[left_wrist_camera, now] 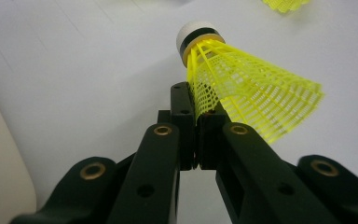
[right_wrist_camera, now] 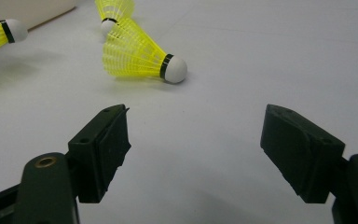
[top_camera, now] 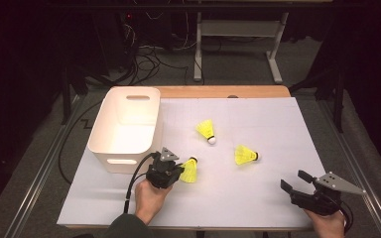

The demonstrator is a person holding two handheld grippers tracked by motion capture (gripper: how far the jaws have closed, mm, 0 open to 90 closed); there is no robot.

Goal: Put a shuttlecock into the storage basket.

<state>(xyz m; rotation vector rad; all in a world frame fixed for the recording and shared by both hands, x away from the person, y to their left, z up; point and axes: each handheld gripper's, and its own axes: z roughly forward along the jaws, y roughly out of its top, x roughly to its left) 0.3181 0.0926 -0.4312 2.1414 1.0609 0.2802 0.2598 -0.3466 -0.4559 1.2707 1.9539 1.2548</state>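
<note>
Left gripper point(top_camera: 177, 171): it is sitting at the near edge, left of centre, with jaws clenched on the mesh skirt of the held shuttlecock point(left_wrist_camera: 242, 88).
Table point(top_camera: 258, 208): its white sheet is carrying everything; the near edge is partly cut off.
Bin point(top_camera: 110, 148): the white bin is standing at the left, just beside and a little farther than the left gripper.
Right gripper point(top_camera: 293, 182): it is resting at the near right with jaws spread wide and nothing between them.
Held shuttlecock: its long axis is pointing away from the jaws, cork end far, skirt end in the grip.
Key relation: the bin is lying left and far of the held shuttlecock, so I judge a short lift leftward is coming; the left hand is nearer.
Loose shuttlecocks: one point(top_camera: 207, 131) is lying mid-table, another point(top_camera: 245, 155) right of it.
Hard to see: the bin inside is partly hidden by its wall.
</note>
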